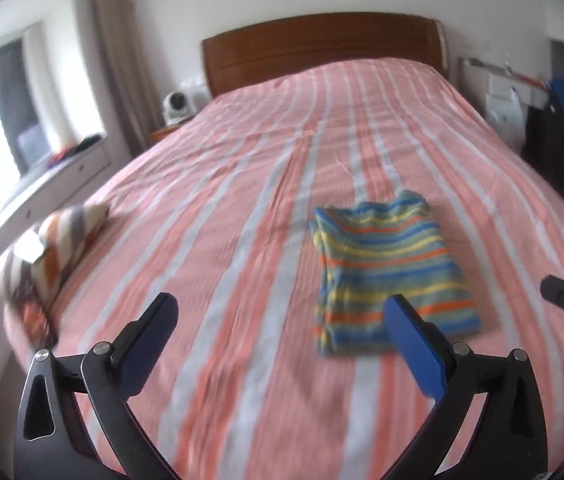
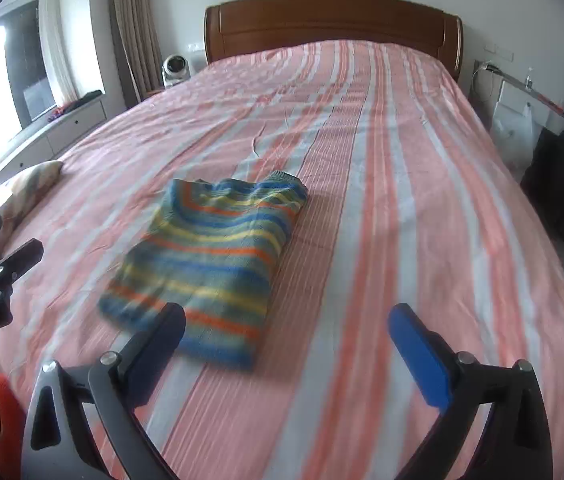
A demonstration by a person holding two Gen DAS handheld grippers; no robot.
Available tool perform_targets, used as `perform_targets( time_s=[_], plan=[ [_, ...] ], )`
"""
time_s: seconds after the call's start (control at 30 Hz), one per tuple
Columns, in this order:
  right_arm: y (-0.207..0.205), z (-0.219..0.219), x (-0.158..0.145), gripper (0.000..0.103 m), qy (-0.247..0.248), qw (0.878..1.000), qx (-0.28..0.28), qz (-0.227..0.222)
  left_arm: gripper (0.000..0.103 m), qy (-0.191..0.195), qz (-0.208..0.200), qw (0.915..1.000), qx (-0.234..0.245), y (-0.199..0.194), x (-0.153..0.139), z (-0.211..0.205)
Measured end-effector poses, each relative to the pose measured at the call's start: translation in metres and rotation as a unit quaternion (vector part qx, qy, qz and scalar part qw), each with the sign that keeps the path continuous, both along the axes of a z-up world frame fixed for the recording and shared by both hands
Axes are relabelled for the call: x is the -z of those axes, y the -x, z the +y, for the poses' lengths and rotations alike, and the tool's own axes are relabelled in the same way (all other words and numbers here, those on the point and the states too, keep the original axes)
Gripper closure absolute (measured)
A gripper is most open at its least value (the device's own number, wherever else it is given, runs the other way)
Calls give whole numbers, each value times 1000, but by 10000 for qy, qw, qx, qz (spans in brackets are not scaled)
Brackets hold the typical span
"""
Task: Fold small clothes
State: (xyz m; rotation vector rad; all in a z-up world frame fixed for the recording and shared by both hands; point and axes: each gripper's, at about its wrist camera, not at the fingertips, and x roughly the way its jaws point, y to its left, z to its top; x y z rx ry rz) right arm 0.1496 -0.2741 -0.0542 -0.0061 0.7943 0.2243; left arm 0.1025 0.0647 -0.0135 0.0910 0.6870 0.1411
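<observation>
Sweater lies folded mid-bed, near the foot edge. Left gripper and right gripper both spread wide, empty — lift straight off, don't snag the fold.

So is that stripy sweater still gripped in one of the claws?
No: the folded striped sweater lies flat on the bed, and the right gripper stands open with nothing in it.

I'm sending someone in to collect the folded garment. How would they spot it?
Find the big bed with the pink-and-white striped cover. The folded knit top lies flat mid-bed. Its blue, yellow and orange bands set it apart from the chevron cushion at the window-side edge.
</observation>
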Motion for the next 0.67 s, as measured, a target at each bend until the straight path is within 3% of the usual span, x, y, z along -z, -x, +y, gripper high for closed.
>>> perform_targets(
  time_s=[0.17, 0.3, 0.43, 0.67],
  plan=[
    [55, -9, -21, 1, -93, 9998, 193, 47, 0, 305, 750, 9965, 189, 27, 4, -9],
    [81, 5, -28, 1, 105, 9999, 42, 89, 0, 537, 766, 9955, 138, 42, 3, -12],
    [98, 22, -29, 1, 466, 9988, -101, -67, 0, 404, 660, 9969, 128, 49, -1, -17],
    [108, 29, -36, 1, 408, 9989, -162, -159, 0, 449, 423, 9980, 98, 60, -8, -14]
  ],
)
